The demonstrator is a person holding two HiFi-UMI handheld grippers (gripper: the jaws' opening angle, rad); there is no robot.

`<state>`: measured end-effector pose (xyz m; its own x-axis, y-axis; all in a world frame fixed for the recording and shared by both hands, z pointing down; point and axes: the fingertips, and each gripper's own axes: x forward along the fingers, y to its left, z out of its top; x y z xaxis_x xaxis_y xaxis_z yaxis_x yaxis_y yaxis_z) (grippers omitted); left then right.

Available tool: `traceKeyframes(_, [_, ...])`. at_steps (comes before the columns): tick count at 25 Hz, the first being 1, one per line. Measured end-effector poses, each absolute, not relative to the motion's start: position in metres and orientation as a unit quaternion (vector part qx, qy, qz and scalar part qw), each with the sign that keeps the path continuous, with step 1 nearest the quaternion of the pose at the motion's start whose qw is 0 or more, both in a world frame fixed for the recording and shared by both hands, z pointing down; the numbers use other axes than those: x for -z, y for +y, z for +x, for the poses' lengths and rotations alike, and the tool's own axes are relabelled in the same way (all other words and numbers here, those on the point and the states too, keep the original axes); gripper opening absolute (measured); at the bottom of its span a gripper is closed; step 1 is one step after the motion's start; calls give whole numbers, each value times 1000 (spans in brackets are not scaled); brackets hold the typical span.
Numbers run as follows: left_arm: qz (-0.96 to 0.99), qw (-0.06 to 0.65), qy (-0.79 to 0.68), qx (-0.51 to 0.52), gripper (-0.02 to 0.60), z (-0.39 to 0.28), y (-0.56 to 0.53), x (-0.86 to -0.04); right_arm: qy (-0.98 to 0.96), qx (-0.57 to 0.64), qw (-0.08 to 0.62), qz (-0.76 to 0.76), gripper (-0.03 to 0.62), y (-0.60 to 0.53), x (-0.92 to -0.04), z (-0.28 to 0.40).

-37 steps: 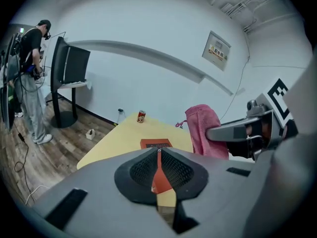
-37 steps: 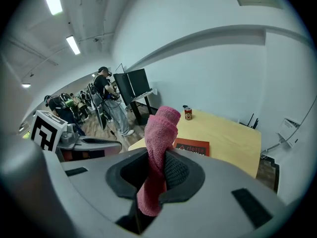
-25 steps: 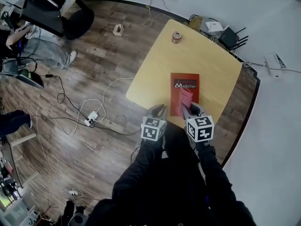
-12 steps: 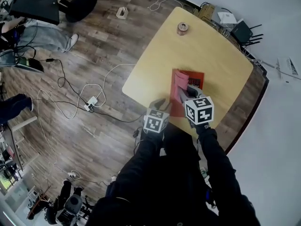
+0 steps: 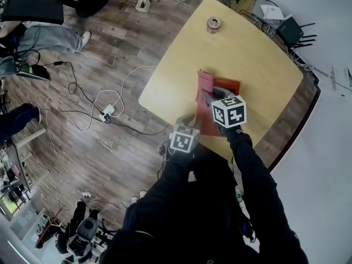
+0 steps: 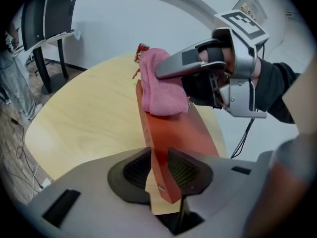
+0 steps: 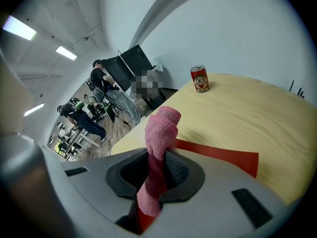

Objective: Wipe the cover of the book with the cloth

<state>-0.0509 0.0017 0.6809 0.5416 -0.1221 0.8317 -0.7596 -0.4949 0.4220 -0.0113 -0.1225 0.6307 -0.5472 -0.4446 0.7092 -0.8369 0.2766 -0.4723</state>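
Clamps book point(image 6: 174, 128) by its near end in left gripper point(image 6: 158, 170), its length running ahead under cloth point(image 7: 161, 129) pinched in right gripper point(image 7: 158, 173)

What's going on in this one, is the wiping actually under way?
A person works at a yellow table with a gripper in each hand. The left gripper is shut on the near edge of the red book, steadying it. The right gripper is shut on a pink cloth, which rests on the book's cover, so wiping looks under way. A red can stands apart at the table's far end.
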Motion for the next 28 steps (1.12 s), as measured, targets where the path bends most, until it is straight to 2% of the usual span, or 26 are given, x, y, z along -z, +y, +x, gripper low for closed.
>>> traceKeyframes(28, [763,407,-298,-405,112,-50,4,-684,-731,-426,256,469,74,-97,-658,102])
